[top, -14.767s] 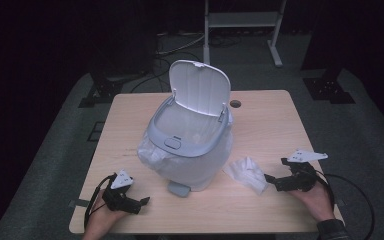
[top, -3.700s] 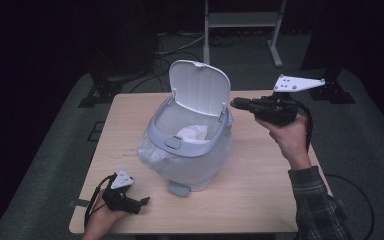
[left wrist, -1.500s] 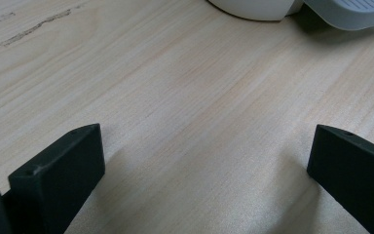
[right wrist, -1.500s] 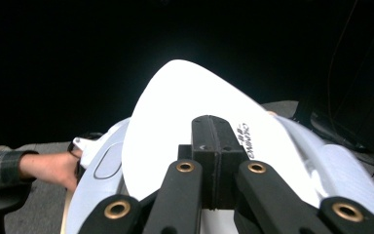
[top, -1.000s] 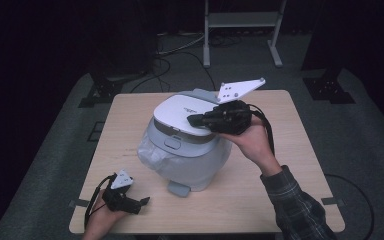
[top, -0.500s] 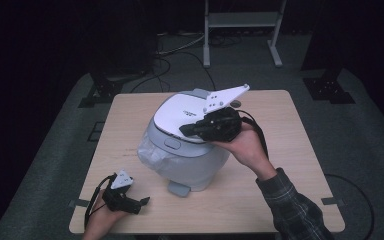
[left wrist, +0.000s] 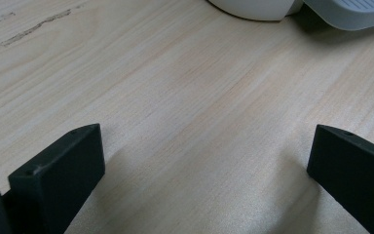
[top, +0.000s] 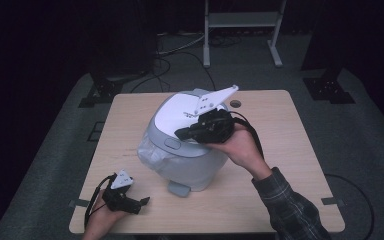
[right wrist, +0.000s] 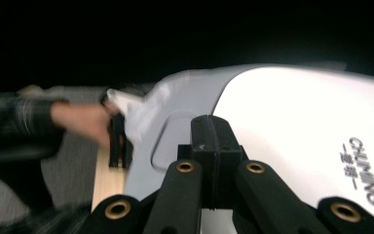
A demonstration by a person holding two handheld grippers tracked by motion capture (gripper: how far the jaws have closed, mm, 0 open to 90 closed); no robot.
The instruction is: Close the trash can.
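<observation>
item: bin (top: 180, 160), grey-white, lined with a clear plastic bag (top: 147, 152), standing at the middle of the wooden table (top: 280, 150). a grey foot pedal (top: 179, 189) juts from its near base.

item: lid (top: 182, 112), white, printed with a brand word, lying down over the bin's mouth, or very nearly so. whether it has latched cannot be told.

item: right gripper (top: 180, 133), held in a hand with a plaid sleeve, resting on top of the lid near its front edge. in the right gripper view its two black jaws are pressed together with nothing between them, tips set over the lid (right wrist: 297, 141) just by the recessed push button (right wrist: 170, 139).

item: left gripper (top: 142, 202), parked at the near left corner of the table, well apart from the bin. in the left gripper view its jaws stand wide apart over bare wood (left wrist: 185, 122), empty, with the bin base (left wrist: 253, 7) and pedal (left wrist: 350, 12) at the top edge.

step in hand, as i judge it: pressing the lid closed with the clenched right jaws. next move likely calls for a firm push straight down until the lid seats, then lifting clear without catching the liner.

hard to make out: the bin's contents, covered by the lid; the hinge at the back; the lid's seam. the right gripper view is motion-blurred, the far hand there indistinct.
</observation>
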